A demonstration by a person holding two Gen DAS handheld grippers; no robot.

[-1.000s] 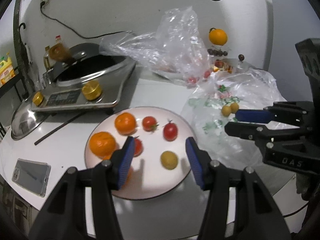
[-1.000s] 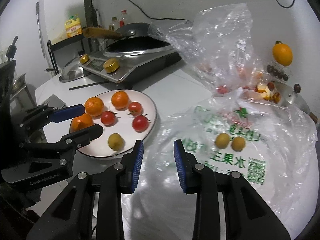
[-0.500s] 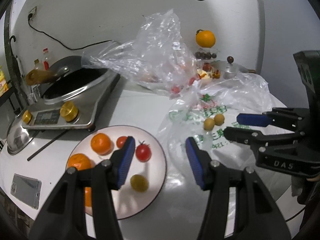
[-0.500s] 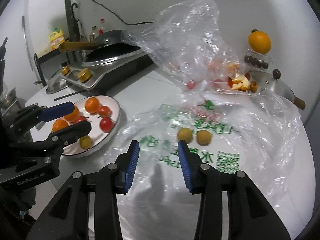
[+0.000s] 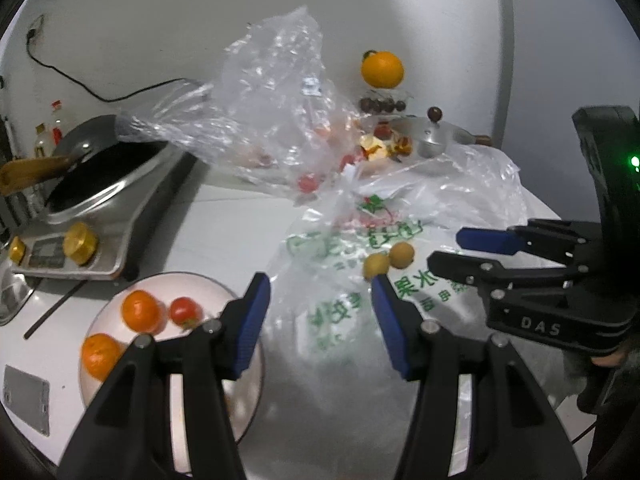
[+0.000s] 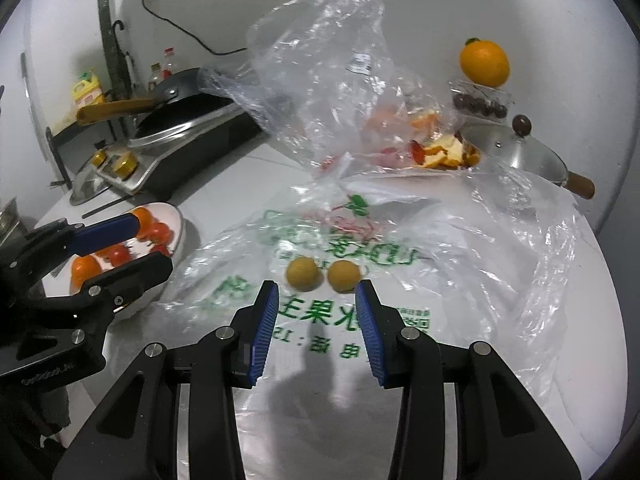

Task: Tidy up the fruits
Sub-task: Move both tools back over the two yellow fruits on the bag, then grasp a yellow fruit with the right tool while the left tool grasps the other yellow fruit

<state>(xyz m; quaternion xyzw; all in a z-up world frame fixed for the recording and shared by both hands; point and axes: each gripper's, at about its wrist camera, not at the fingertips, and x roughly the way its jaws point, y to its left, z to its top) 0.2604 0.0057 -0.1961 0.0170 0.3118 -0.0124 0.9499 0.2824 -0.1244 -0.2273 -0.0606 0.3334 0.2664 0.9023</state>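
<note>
Two yellow fruits (image 6: 322,275) on printed plastic bag (image 6: 400,248), right tongs (image 6: 317,309) wide open just short of them, left tongs (image 5: 320,312) open, empty.

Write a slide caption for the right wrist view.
Open right gripper nears two yellow fruits on a printed plastic bag.

A dark wok (image 5: 100,168) with a wooden handle (image 6: 116,110) sits on a silver induction cooker (image 5: 104,232) at the left of the white counter (image 5: 224,236); the cooker has two gold knobs (image 5: 80,242) beside a small display. A black power cord (image 5: 92,88) runs along the wall behind it. A thin dark stick (image 5: 52,314) lies on the counter in front of the cooker, near a phone (image 5: 26,398) lying flat at the edge. A steel lid (image 6: 516,152) with a round dark knob (image 6: 522,125) rests at the back right. Bottles (image 6: 160,70) and a yellow jug (image 6: 86,92) stand behind the wok.
</note>
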